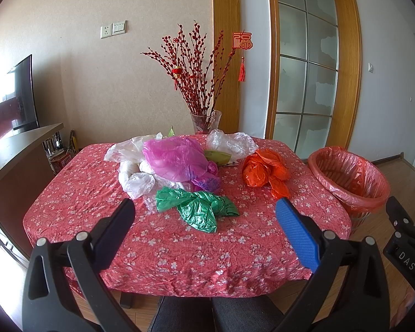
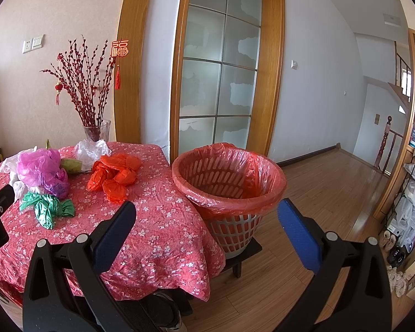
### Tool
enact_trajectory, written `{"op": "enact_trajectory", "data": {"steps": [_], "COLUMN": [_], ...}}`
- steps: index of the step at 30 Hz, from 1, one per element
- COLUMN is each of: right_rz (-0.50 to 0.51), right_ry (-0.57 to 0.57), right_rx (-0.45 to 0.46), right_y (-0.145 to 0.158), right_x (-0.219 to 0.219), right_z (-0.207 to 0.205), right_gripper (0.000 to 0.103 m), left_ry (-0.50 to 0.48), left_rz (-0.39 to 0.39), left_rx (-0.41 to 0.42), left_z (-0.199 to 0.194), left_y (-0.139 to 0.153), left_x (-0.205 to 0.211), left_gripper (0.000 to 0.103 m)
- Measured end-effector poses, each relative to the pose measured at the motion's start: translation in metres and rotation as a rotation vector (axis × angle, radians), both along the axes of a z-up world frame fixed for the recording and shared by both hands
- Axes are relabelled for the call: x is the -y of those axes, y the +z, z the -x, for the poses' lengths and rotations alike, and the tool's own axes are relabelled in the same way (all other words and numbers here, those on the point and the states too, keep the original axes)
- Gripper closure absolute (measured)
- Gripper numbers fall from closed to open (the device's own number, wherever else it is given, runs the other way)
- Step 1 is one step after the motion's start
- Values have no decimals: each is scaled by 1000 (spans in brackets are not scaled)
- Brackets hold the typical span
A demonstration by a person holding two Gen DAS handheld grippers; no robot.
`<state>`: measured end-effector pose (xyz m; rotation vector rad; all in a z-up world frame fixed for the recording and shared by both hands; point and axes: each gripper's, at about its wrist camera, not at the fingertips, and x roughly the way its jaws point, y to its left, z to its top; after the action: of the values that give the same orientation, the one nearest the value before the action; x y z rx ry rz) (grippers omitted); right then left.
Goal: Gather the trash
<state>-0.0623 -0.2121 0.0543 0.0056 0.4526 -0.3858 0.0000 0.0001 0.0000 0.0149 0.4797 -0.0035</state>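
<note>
Crumpled plastic bags lie on a table with a red floral cloth (image 1: 179,249): a green bag (image 1: 199,207) nearest, a pink bag (image 1: 174,157), white bags (image 1: 132,171), a clear bag (image 1: 229,144) and an orange bag (image 1: 265,171). A white basket lined with a red bag (image 2: 229,182) stands on a low stool right of the table. My left gripper (image 1: 204,221) is open and empty above the table's near edge, short of the green bag. My right gripper (image 2: 207,221) is open and empty, held near the basket and the table's right edge.
A glass vase of red branches (image 1: 204,121) stands at the table's far edge. A dark counter (image 1: 19,149) is on the left. A glass door (image 2: 221,83) is behind the basket. Shelves with bags and shoes (image 2: 409,215) line the far right. The floor is wood.
</note>
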Motion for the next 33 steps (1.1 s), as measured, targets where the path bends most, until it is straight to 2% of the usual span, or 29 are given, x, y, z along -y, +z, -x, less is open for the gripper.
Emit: {"op": "enact_trajectory", "data": {"steps": [33], "right_rz": [-15], "right_ry": [3], "right_rx": [-12], "right_y": [-4], "right_x": [1], "right_z": [-3], "right_gripper": [2], "left_ry": [6], "left_rz": [8], "left_rx": [-11], "left_z": [-1], "left_y": [-7], "left_x": [3], "left_gripper": [4]}}
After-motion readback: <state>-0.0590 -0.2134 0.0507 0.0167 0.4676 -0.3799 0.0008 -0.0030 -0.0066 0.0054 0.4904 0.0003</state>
